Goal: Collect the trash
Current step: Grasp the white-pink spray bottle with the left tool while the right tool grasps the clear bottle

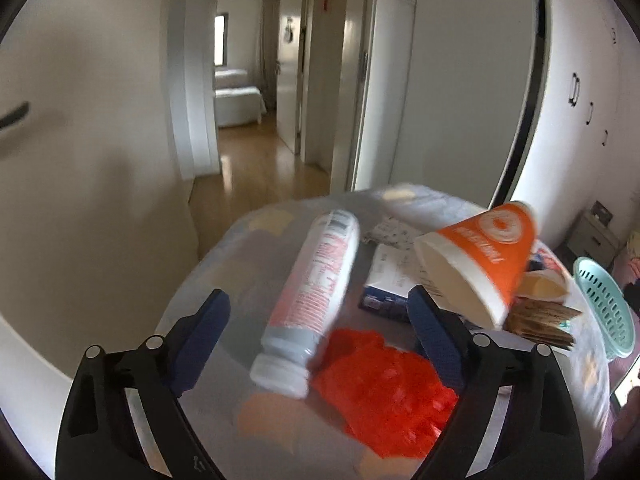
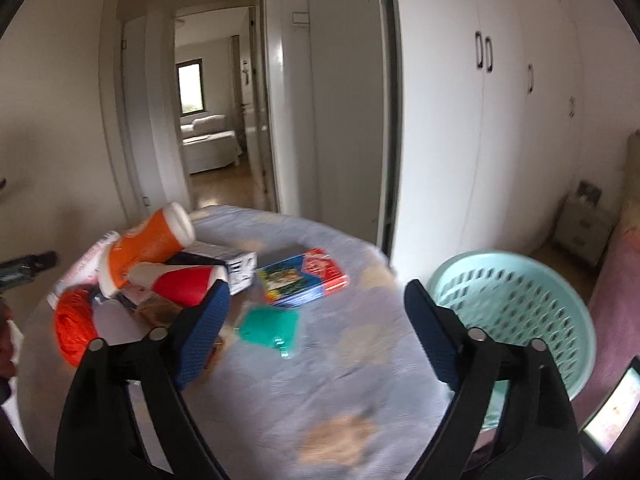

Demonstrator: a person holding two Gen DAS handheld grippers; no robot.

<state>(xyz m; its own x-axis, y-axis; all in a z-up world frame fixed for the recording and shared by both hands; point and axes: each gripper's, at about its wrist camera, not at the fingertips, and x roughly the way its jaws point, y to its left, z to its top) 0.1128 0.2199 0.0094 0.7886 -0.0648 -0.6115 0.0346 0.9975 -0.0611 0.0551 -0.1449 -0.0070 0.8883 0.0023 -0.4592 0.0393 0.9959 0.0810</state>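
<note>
Trash lies on a table with a pale blue patterned cloth [image 2: 320, 360]. In the left wrist view my left gripper [image 1: 320, 308] is open above a white bottle with pink print [image 1: 308, 300] lying on its side and a crumpled red bag [image 1: 384, 392]. An orange paper cup [image 1: 476, 260] lies tipped over a blue-and-white carton [image 1: 384, 280]. In the right wrist view my right gripper [image 2: 316, 300] is open over the cloth. Near it lie a teal plastic piece [image 2: 272, 326], a colourful flat box [image 2: 304, 280], a red-and-white cup [image 2: 180, 284] and the orange cup [image 2: 148, 248].
A mint green perforated basket [image 2: 512, 320] stands right of the table. Brown folded paper [image 1: 540, 320] lies by the orange cup. White wardrobes [image 2: 500, 120] line the right wall. An open doorway [image 2: 216, 120] leads to a hall with wooden floor. A nightstand [image 2: 584, 220] stands at the far right.
</note>
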